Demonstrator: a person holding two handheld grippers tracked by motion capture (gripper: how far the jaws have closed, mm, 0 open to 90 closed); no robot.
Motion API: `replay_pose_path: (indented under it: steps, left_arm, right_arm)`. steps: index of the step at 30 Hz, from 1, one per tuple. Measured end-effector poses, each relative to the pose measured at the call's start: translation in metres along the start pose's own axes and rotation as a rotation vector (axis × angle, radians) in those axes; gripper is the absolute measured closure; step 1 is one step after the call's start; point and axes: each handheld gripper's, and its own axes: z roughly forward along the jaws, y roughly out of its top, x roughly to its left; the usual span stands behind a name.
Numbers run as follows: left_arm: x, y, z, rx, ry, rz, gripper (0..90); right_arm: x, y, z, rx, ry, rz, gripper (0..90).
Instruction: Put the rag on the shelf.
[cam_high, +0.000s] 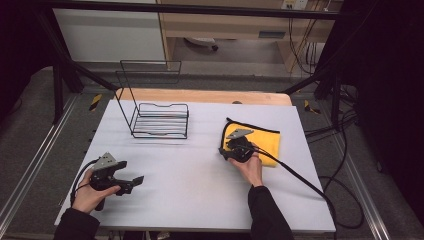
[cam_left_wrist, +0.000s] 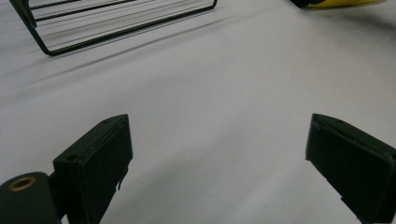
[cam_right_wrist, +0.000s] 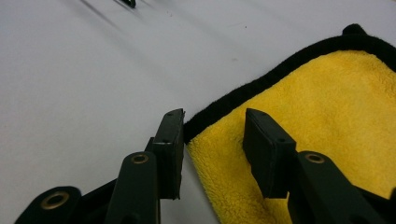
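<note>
Right fingers: 2 black pads (cam_right_wrist: 170, 144) partly apart at the near left corner of the yellow cloth (cam_right_wrist: 327, 121); 1 pad sits just outside the black hem on the bare tabletop (cam_right_wrist: 84, 84), the other over the yellow pile; cannot tell whether they touch the cloth, and they are not pressing it between them.
Right gripper: seen from above (cam_high: 231, 150) at the left edge of the cloth (cam_high: 267, 142), tipped down toward it, held by the right hand (cam_high: 250, 167), its cable trailing off to the right.
Yellow cloth: lies flat on the right half of the white tabletop (cam_high: 200, 185), folded, edged in black, its corner between the right fingers.
Left fingers: 2 pads (cam_left_wrist: 100, 161) wide apart, nothing but tabletop (cam_left_wrist: 210, 116) between them.
Left gripper: near the front left corner (cam_high: 131, 183), in the left hand (cam_high: 90, 195), well apart from the cloth.
Wire rack: black, stands toward the back left of the tabletop (cam_high: 160, 120), its base bars seen ahead of the left fingers (cam_left_wrist: 116, 23).
</note>
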Motion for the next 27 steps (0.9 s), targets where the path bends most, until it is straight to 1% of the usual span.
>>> replay_pose_path:
  steps: [3, 4, 5, 6, 9, 10, 11, 12, 13, 16, 17, 21, 23, 26, 27]
  left_arm:
    - [0.000, 0.000, 0.000, 0.000, 0.001, -0.001, 7.2]
    - [0.000, 0.000, 0.000, 0.001, 0.001, -0.001, 7.2]
    - [0.000, 0.000, 0.000, 0.000, 0.002, -0.002, 7.2]
    - [0.000, 0.000, 0.000, 0.001, 0.002, -0.002, 7.3]
    - [0.000, 0.000, 0.001, 0.000, 0.000, -0.003, 7.3]
    - [0.000, 0.000, 0.001, -0.001, 0.000, -0.002, 7.3]
    - [0.000, 0.000, 0.001, -0.001, 0.000, -0.003, 7.3]
    - [0.000, 0.000, 0.000, 0.000, 0.001, -0.001, 7.3]
    - [0.000, 0.000, 0.000, 0.000, 0.001, -0.001, 7.3]
    - [0.000, 0.000, 0.000, -0.001, 0.002, -0.002, 7.4]
    - [0.000, 0.000, 0.000, -0.001, 0.001, -0.002, 7.4]
    - [0.000, 0.000, 0.000, -0.003, 0.001, -0.003, 7.4]
    - [0.001, 0.000, -0.001, -0.005, 0.003, -0.005, 7.5]
    - [0.001, 0.000, -0.001, -0.002, 0.004, -0.003, 7.5]
    - [0.001, 0.000, -0.001, -0.001, 0.004, -0.003, 7.5]
  right_arm:
    - [-0.001, 0.000, 0.001, 0.009, 0.002, -0.014, 59.6]
    - [-0.002, -0.001, 0.002, 0.015, 0.003, -0.035, 61.0]
    - [-0.002, -0.001, 0.002, 0.015, 0.003, -0.035, 61.0]
    - [-0.002, -0.002, 0.003, 0.014, -0.009, -0.057, 64.7]
    - [-0.001, -0.003, 0.003, 0.014, -0.033, -0.081, 71.2]
    - [-0.001, -0.003, 0.003, 0.014, -0.033, -0.081, 71.2]
    - [-0.001, -0.003, 0.003, 0.013, -0.038, -0.083, 74.8]
    - [-0.001, -0.003, 0.003, 0.013, -0.038, -0.083, 74.8]
    - [-0.001, -0.003, 0.003, 0.015, -0.042, -0.083, 76.7]
    - [-0.001, -0.003, 0.002, 0.014, -0.047, -0.069, 81.0]
    - [-0.001, -0.002, 0.001, 0.016, -0.047, -0.049, 82.5]
    - [-0.001, 0.000, -0.001, 0.011, -0.045, -0.043, 83.4]
    - [0.000, 0.001, -0.006, 0.003, -0.038, -0.045, 83.7]
    - [0.001, 0.003, -0.014, 0.006, -0.023, -0.053, 83.8]
    - [0.003, 0.004, -0.020, 0.007, -0.011, -0.062, 83.9]
